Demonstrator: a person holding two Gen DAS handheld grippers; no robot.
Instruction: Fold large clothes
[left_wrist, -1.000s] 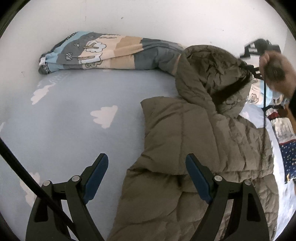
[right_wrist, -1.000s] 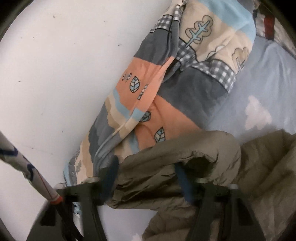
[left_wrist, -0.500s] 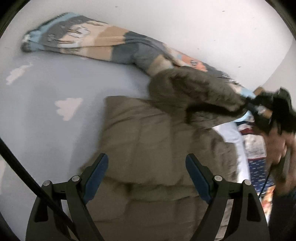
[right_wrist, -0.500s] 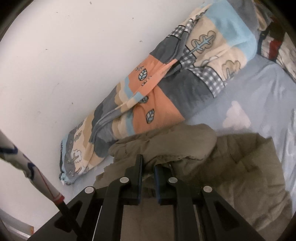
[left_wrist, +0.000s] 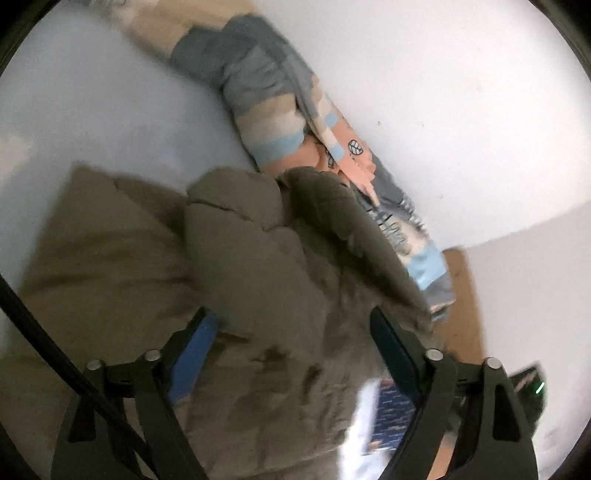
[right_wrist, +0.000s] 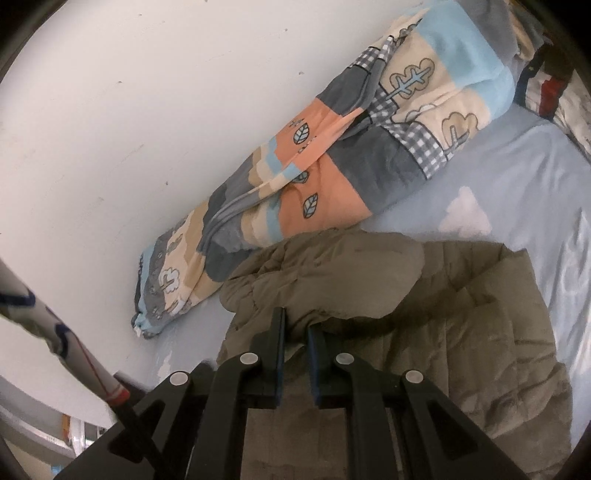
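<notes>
An olive padded jacket (left_wrist: 240, 266) lies on a light blue bed sheet (left_wrist: 92, 110). My left gripper (left_wrist: 295, 347) hovers low over it, and its jaws are closing with a bulge of jacket fabric between them. The blue pads (left_wrist: 195, 362) still stand wide apart and do not press on the cloth. In the right wrist view the jacket (right_wrist: 461, 332) spreads to the right with its hood (right_wrist: 332, 273) folded over it. My right gripper (right_wrist: 297, 332) is shut on the edge of the hood.
A rolled patchwork quilt (right_wrist: 332, 184) lies along the white wall (right_wrist: 147, 110) behind the jacket, and shows as quilt (left_wrist: 280, 122) in the left wrist view. More bedding (right_wrist: 546, 85) sits at the far right. A brown board (left_wrist: 461, 295) stands beyond the bed's end.
My right gripper closed on the hood and drew it over the jacket. My left gripper swung right across the jacket and rolled, so fabric now sits between its fingers.
</notes>
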